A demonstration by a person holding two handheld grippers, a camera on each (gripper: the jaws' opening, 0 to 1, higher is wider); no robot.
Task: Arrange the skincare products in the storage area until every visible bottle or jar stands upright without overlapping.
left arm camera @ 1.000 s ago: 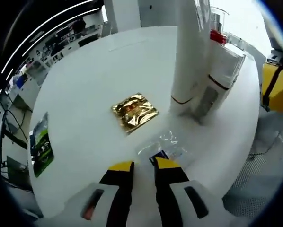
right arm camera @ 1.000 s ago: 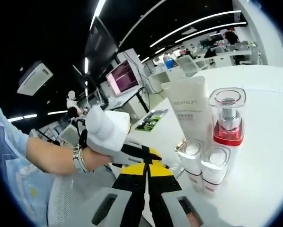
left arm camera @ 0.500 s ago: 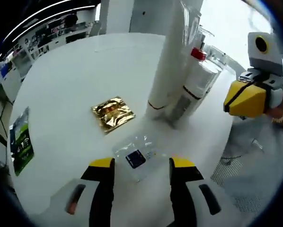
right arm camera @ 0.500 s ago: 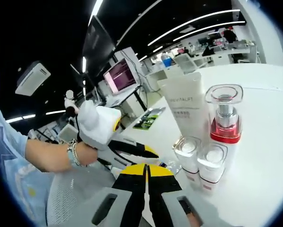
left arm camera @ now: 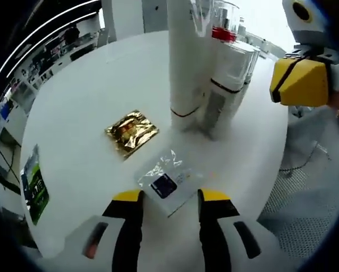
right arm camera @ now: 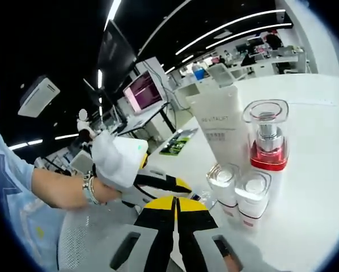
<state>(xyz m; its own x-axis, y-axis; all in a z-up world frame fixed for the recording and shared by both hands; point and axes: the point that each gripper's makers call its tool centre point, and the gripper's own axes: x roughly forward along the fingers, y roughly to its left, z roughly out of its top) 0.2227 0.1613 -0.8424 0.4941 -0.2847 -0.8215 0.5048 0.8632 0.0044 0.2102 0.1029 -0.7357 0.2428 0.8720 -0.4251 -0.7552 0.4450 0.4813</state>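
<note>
The left gripper (left arm camera: 168, 197) hangs with jaws spread, empty, the clear sachet (left arm camera: 168, 182) lying flat on the white table (left arm camera: 90, 85) between its tips, long axis slanting across them. The gold sachet (left arm camera: 131, 132) lies just beyond, the upright tube (left arm camera: 187, 62) and bottles (left arm camera: 229, 71) farther right. The right gripper (right arm camera: 176, 205) is closed, empty, and sits well right of the sachet, so I judge the left nearer.

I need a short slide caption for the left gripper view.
Open left claw straddles a clear sachet beside a gold sachet and upright white bottles.
</note>
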